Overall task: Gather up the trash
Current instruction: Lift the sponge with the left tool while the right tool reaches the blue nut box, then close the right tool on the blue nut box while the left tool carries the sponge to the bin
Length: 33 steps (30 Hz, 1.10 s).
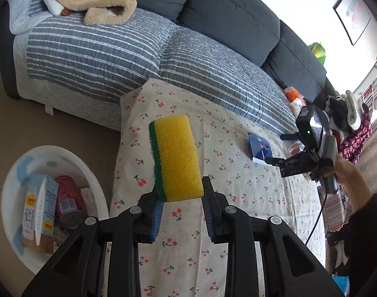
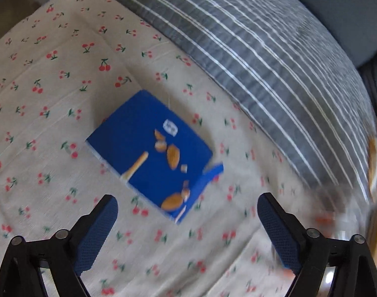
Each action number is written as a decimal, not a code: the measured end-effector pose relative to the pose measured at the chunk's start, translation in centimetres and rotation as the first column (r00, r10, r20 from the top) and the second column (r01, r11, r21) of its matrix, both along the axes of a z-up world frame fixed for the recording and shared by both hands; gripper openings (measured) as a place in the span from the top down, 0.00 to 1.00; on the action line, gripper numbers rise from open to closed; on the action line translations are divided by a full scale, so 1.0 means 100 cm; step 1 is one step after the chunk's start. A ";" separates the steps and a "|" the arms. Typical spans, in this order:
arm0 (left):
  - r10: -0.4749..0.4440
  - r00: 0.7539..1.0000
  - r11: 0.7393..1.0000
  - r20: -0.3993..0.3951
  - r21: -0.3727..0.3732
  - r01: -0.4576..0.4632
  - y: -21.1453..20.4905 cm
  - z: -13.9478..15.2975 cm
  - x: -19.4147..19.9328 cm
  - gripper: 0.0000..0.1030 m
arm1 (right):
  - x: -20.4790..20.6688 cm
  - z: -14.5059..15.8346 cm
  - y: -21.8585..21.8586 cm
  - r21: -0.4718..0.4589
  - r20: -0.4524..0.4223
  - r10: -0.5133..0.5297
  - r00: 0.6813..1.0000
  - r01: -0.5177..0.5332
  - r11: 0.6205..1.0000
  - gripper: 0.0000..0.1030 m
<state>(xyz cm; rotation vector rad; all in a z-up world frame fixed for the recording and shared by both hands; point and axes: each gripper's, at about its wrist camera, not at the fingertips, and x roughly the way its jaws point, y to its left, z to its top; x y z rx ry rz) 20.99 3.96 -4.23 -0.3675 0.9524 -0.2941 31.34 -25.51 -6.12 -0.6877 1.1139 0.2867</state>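
A yellow sponge with a green scouring side (image 1: 176, 156) sticks up from my left gripper (image 1: 180, 188), which is shut on its lower end above the cherry-print cloth (image 1: 213, 235). A flat blue snack box (image 2: 151, 153) lies on the same cloth, also seen as the blue box (image 1: 259, 146) near the sofa. My right gripper (image 2: 187, 198) hovers over the box's near corner with its jaws wide open and nothing between them. In the left wrist view a hand holds the right gripper (image 1: 279, 148) beside the box.
A white basin (image 1: 12, 173) stands on the floor left of the cloth and holds a carton (image 1: 38, 212) and a red can (image 1: 67, 200). A striped grey cover (image 1: 94, 54) lies on the dark sofa behind. Clutter sits at the right end (image 1: 342, 113).
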 end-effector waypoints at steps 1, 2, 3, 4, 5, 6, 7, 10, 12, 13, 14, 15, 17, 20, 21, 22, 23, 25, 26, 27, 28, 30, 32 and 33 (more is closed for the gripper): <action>-0.001 1.000 1.000 -0.010 0.000 0.001 0.001 -0.002 0.000 0.70 | 0.008 -0.004 0.000 -0.004 -0.014 0.017 1.000 -0.017 1.000 0.06; 0.000 1.000 1.000 -0.020 -0.003 0.000 0.003 -0.005 0.000 0.70 | 0.015 -0.008 0.000 -0.009 -0.030 0.034 0.999 -0.035 0.999 0.06; 0.001 1.000 1.000 -0.030 -0.008 -0.001 0.004 -0.007 0.001 0.70 | 0.021 -0.012 0.000 -0.015 -0.044 0.052 0.998 -0.053 0.998 0.06; 0.001 0.999 1.000 -0.038 -0.015 -0.001 0.006 -0.008 0.001 0.70 | 0.026 -0.017 0.001 -0.016 -0.058 0.073 0.996 -0.074 0.997 0.05; 0.001 0.999 1.000 -0.043 -0.019 -0.002 0.006 -0.010 0.001 0.70 | 0.031 -0.022 0.003 -0.015 -0.077 0.092 0.993 -0.094 0.996 0.04; 0.001 0.999 1.000 -0.048 -0.020 -0.002 0.007 -0.011 0.002 0.70 | 0.034 -0.026 0.004 -0.011 -0.093 0.105 0.990 -0.107 0.994 0.03; 0.002 0.999 1.000 -0.050 -0.017 -0.003 0.008 -0.012 0.002 0.70 | 0.037 -0.029 0.004 -0.004 -0.107 0.115 0.988 -0.116 0.993 0.03; 0.008 0.999 1.000 -0.051 -0.021 -0.009 0.010 -0.011 0.000 0.70 | 0.044 -0.038 0.005 0.043 -0.164 0.129 0.978 -0.123 0.991 0.01; 0.011 0.999 0.999 -0.049 -0.030 -0.012 0.011 -0.009 -0.003 0.70 | 0.046 -0.040 0.003 0.068 -0.165 0.112 0.980 -0.102 0.992 0.03; 0.014 0.999 0.999 -0.046 -0.034 -0.015 0.013 -0.007 -0.004 0.70 | 0.045 -0.040 0.001 0.102 -0.177 0.107 0.978 -0.090 0.991 0.05; 0.015 0.999 0.999 -0.043 -0.037 -0.017 0.014 -0.006 -0.005 0.70 | 0.046 -0.040 -0.001 0.127 -0.186 0.101 0.977 -0.078 0.989 0.10; 0.017 0.999 0.999 -0.041 -0.041 -0.019 0.015 -0.005 -0.007 0.70 | 0.045 -0.040 -0.005 0.152 -0.193 0.086 0.977 -0.057 0.987 0.15; 0.023 0.999 0.999 -0.036 -0.047 -0.024 0.018 -0.003 -0.010 0.70 | 0.043 -0.038 -0.015 0.203 -0.211 0.046 0.976 -0.002 0.979 0.27; 0.032 0.999 0.998 -0.025 -0.056 -0.033 0.023 0.001 -0.016 0.70 | 0.031 -0.034 -0.028 0.256 -0.221 -0.008 0.975 0.066 0.965 0.50; 0.034 0.999 0.997 -0.022 -0.063 -0.035 0.024 0.003 -0.018 0.70 | 0.024 -0.032 -0.030 0.259 -0.216 -0.023 0.976 0.080 0.963 0.59; 0.034 0.999 0.997 -0.017 -0.069 -0.036 0.026 0.005 -0.021 0.70 | 0.018 -0.031 -0.033 0.261 -0.211 -0.040 0.977 0.096 0.961 0.63; 0.035 0.999 0.997 -0.011 -0.073 -0.036 0.028 0.007 -0.023 0.70 | 0.012 -0.029 -0.034 0.269 -0.213 -0.052 0.976 0.110 0.957 0.70; 0.036 0.999 0.997 0.001 -0.075 -0.035 0.031 0.011 -0.029 0.70 | -0.005 -0.025 -0.033 0.299 -0.238 -0.038 0.971 0.111 0.948 0.70; 0.035 0.999 0.997 0.004 -0.073 -0.035 0.032 0.011 -0.031 0.70 | -0.012 -0.022 -0.032 0.290 -0.234 -0.032 0.972 0.101 0.952 0.70; 0.035 0.999 0.997 0.004 -0.070 -0.035 0.033 0.011 -0.031 0.70 | -0.018 -0.019 -0.029 0.258 -0.219 -0.035 0.975 0.092 0.962 0.58; 0.034 0.999 0.997 0.002 -0.067 -0.034 0.034 0.011 -0.032 0.70 | -0.022 -0.016 -0.028 0.220 -0.200 -0.041 0.979 0.085 0.972 0.45; 0.034 0.999 0.997 -0.012 -0.068 -0.035 0.037 0.008 -0.031 0.70 | -0.029 -0.007 -0.026 0.175 -0.144 -0.032 0.989 0.058 0.983 0.12; 0.034 0.999 0.997 -0.025 -0.075 -0.036 0.039 0.005 -0.029 0.70 | -0.034 0.002 -0.022 0.139 -0.077 0.008 0.997 0.003 0.990 0.09; 0.034 0.999 0.997 -0.029 -0.075 -0.036 0.040 0.003 -0.027 0.70 | -0.033 0.003 -0.020 0.121 -0.057 0.028 0.998 -0.021 0.992 0.08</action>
